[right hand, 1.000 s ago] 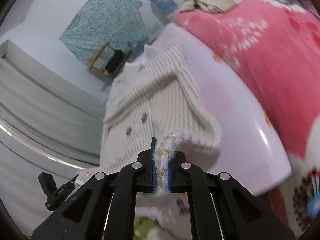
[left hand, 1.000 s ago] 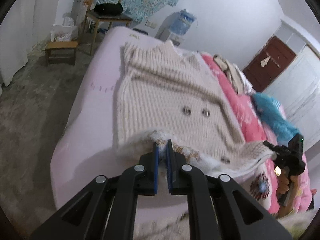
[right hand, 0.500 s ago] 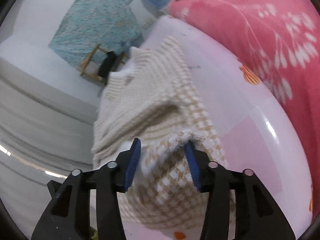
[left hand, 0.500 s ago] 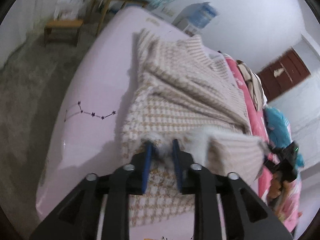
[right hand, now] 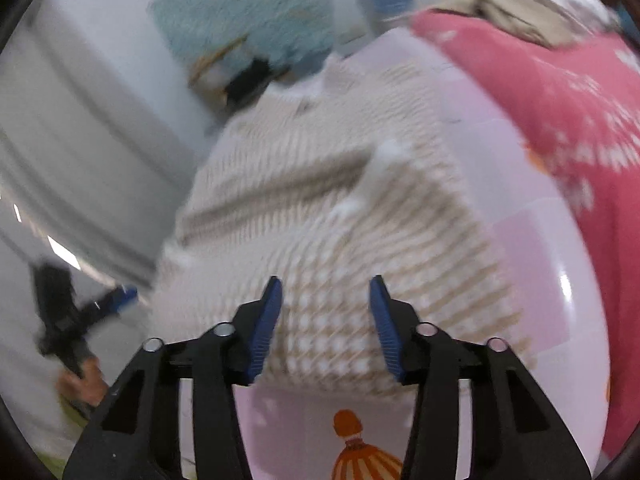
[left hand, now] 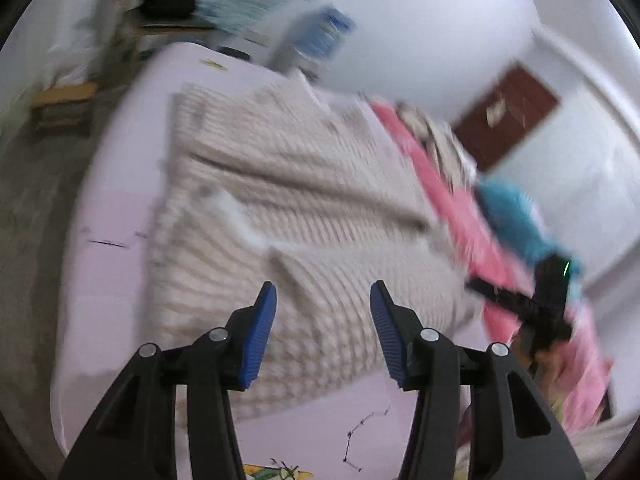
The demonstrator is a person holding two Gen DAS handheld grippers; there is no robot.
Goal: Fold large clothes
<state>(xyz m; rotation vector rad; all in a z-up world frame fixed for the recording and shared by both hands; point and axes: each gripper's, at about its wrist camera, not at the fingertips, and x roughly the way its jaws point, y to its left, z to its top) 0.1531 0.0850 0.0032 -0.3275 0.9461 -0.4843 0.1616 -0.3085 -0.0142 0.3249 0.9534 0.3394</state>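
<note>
Left wrist view: left gripper [left hand: 323, 294] is spreading open over the folded beige sweater [left hand: 280, 216] on the pink bed sheet [left hand: 108, 264], nothing pinched. Right wrist view, pretty blurry: right gripper [right hand: 325, 289] is narrowing, apparently empty, above the sweater's checked fold.

Motion-blurred sweater [left hand: 304, 200], smeared chair [left hand: 160, 4], right gripper [left hand: 516, 300] indistinct
</note>
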